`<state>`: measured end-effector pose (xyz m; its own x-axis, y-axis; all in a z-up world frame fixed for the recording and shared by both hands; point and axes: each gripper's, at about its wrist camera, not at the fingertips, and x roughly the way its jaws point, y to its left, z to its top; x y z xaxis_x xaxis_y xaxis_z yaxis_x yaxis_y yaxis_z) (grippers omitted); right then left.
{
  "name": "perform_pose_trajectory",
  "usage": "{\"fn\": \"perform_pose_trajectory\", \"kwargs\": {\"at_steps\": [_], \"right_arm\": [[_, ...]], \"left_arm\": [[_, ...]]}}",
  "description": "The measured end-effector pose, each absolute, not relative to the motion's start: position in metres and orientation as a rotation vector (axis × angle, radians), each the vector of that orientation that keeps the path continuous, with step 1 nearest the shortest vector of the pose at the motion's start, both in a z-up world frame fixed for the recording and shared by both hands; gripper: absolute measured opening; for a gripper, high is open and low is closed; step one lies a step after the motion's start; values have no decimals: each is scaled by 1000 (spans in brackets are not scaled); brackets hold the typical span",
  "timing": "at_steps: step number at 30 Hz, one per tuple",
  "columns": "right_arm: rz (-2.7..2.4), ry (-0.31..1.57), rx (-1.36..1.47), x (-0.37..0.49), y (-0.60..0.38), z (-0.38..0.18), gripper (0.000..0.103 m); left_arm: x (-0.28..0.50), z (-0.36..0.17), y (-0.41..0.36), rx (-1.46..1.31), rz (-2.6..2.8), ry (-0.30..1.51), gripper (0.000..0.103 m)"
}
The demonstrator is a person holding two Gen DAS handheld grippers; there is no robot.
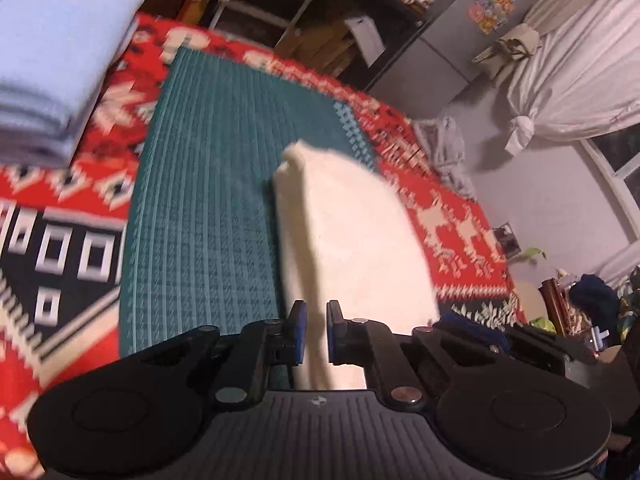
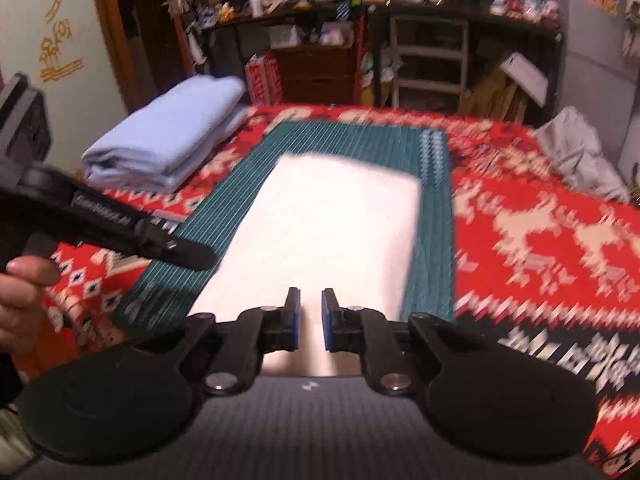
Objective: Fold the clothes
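White folded cloth (image 2: 332, 216), a plain, soft-edged rectangle, lies flat on the green ribbed mat (image 2: 240, 184) over my red patterned blanket (image 2: 540, 200). My left gripper (image 1: 316, 332) stands slightly parted astride its near edge; whether my right gripper (image 2: 311, 320) pinches it, I cannot tell

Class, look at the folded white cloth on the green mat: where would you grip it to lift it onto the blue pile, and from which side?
Grip the white cloth at its near short edge, coming in low from the camera side. It lies flat and long on the green mat, so that near edge is the closest to slip jaws over. The blue pile sits to the left.
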<state>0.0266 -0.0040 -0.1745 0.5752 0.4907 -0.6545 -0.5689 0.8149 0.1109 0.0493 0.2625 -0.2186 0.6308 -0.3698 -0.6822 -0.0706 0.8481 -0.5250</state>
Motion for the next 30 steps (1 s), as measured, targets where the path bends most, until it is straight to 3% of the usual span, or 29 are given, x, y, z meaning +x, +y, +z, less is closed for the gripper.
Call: {"fn": "perform_pose_trajectory", "kwargs": {"at_steps": [1, 2, 13, 15, 16, 17, 23, 27, 30], "right_arm": [[609, 728, -113, 34, -6, -173, 12], [595, 729, -109, 41, -7, -173, 12], [602, 772, -108, 76, 1, -190, 12], [593, 773, -102, 87, 2, -188, 13], [594, 790, -100, 91, 3, -191, 13], [596, 807, -98, 96, 4, -193, 13], [619, 786, -168, 100, 12, -190, 12], [635, 770, -139, 121, 24, -183, 13], [657, 795, -136, 133, 36, -190, 13]], "left_arm": [[54, -216, 261, -544, -181, 872, 33], [60, -214, 260, -536, -178, 865, 34], [100, -227, 257, -537, -143, 884, 31], [104, -229, 259, -552, -132, 883, 22], [106, -231, 260, -556, -126, 885, 9], [106, -232, 261, -556, -122, 884, 4], [106, -236, 264, -538, -126, 886, 6], [117, -235, 272, -576, -103, 882, 19], [127, -234, 273, -573, -101, 880, 19]]}}
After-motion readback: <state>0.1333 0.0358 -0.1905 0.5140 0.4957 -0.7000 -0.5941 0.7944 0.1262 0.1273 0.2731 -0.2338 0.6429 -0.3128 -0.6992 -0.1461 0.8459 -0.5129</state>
